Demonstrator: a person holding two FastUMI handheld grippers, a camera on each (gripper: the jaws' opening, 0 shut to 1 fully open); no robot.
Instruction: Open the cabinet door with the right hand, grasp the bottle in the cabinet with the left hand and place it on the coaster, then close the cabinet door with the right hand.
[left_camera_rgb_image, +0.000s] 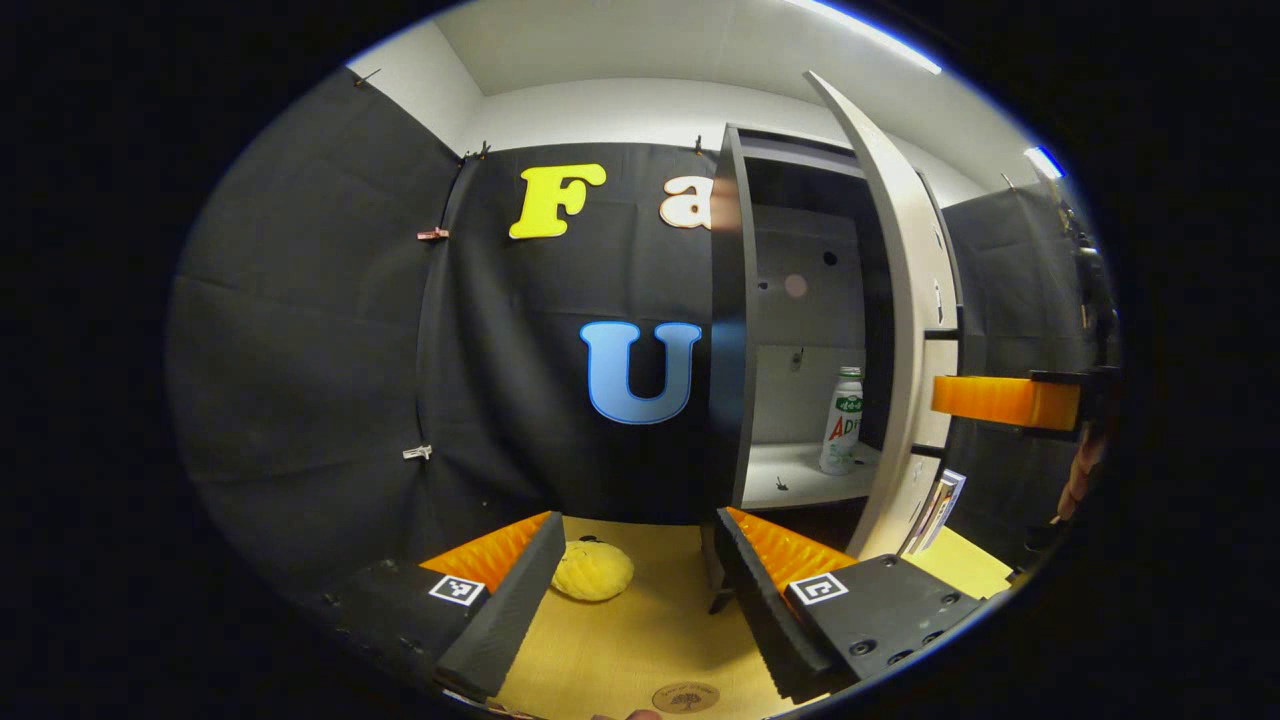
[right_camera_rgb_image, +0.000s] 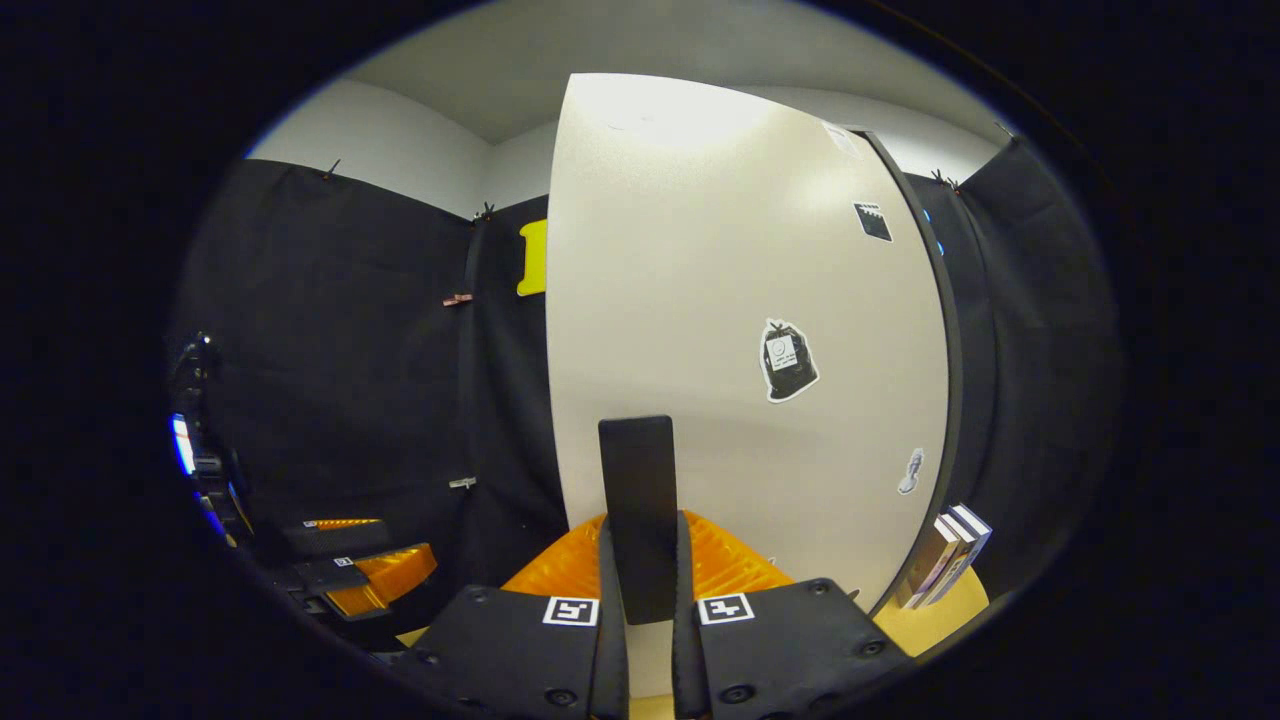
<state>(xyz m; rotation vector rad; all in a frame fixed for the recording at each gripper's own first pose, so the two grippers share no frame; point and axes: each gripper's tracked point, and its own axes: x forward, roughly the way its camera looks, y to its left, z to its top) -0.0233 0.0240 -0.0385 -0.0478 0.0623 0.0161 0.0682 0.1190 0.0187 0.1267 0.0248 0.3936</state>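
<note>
Left gripper view looks from farther back into the open cabinet (left_camera_rgb_image: 800, 330); right gripper view faces its door (right_camera_rgb_image: 740, 330) close up; both share that door

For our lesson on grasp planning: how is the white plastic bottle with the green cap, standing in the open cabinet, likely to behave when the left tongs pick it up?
The white plastic bottle with the green cap stands tall and narrow on the cabinet shelf, so a nudge near its top would probably tip it. Its smooth round body may slip or roll if dropped. Whether it is full cannot be seen, so weight is uncertain.
</note>
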